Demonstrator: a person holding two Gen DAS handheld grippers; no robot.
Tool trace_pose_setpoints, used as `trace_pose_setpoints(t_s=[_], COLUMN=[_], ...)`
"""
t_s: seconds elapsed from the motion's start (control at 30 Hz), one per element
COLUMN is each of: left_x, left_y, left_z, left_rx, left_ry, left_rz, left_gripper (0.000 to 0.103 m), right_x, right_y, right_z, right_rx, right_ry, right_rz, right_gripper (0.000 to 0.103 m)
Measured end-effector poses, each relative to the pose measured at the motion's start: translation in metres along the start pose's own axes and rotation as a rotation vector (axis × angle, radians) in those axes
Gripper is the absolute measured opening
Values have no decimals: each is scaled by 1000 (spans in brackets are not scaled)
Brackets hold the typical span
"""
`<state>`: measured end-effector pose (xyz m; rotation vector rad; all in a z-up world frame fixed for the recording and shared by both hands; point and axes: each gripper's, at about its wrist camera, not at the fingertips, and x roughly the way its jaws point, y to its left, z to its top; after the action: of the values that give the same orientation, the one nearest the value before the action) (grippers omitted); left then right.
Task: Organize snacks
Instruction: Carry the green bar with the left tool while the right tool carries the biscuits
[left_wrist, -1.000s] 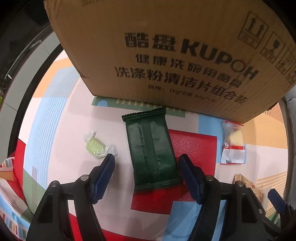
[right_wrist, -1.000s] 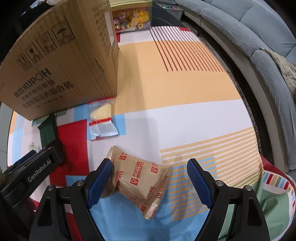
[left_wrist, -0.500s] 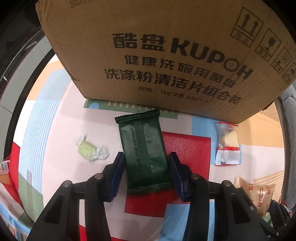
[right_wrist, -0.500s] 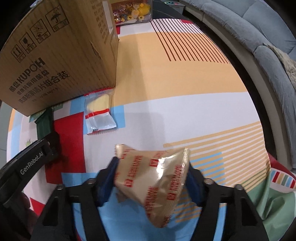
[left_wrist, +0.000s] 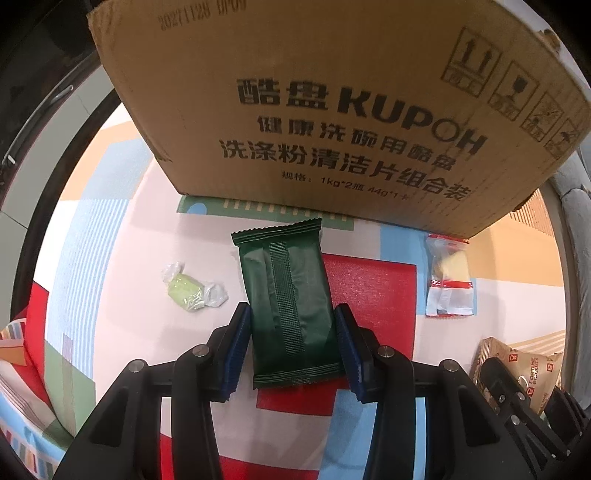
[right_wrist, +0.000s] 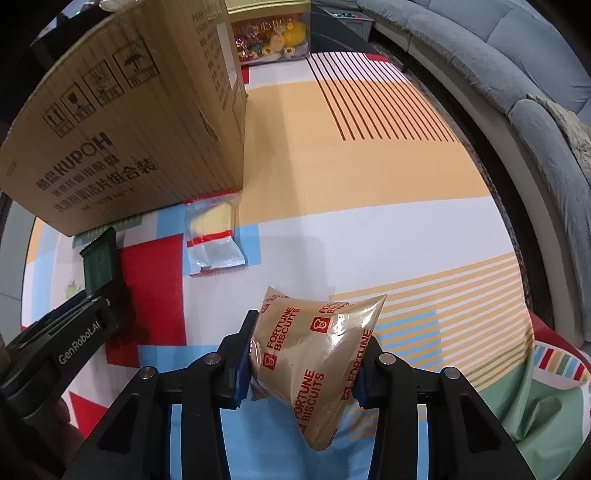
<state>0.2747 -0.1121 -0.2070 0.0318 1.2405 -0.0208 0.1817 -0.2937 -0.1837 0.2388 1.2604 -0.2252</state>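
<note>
My left gripper (left_wrist: 293, 332) is shut on a dark green snack packet (left_wrist: 286, 295), its blue pads pressing both long sides, over the patterned table mat. My right gripper (right_wrist: 304, 354) is shut on a tan Fortune Biscuits bag (right_wrist: 314, 354) and holds it lifted off the mat. A green wrapped candy (left_wrist: 190, 291) lies left of the green packet. A clear packet with a red stripe (left_wrist: 448, 282) lies to its right; it also shows in the right wrist view (right_wrist: 212, 236). The green packet (right_wrist: 98, 264) and left gripper (right_wrist: 74, 347) show at the left of the right wrist view.
A large brown KUPOH cardboard box (left_wrist: 332, 110) stands just behind the snacks, also in the right wrist view (right_wrist: 129, 122). A clear box of colourful items (right_wrist: 273, 38) sits behind it. A grey sofa (right_wrist: 517, 74) curves round the right side.
Both grippers closed from open: the left onto the green packet, the right onto the Fortune Biscuits bag, which has risen off the mat and tilted upright.
</note>
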Motion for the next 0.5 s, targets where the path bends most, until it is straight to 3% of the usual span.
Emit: trace_pose_setpoints(t_s=[0.5], left_x=[-31], left_y=[1], left_z=[0], left_rx=[1], left_ry=[-54], left_rz=[-9], left_gripper=[45], right_x=[-29], right_y=[8], right_z=[6], right_rx=[-16], right_ry=[-65], right_rz=[13], right_gripper=[43])
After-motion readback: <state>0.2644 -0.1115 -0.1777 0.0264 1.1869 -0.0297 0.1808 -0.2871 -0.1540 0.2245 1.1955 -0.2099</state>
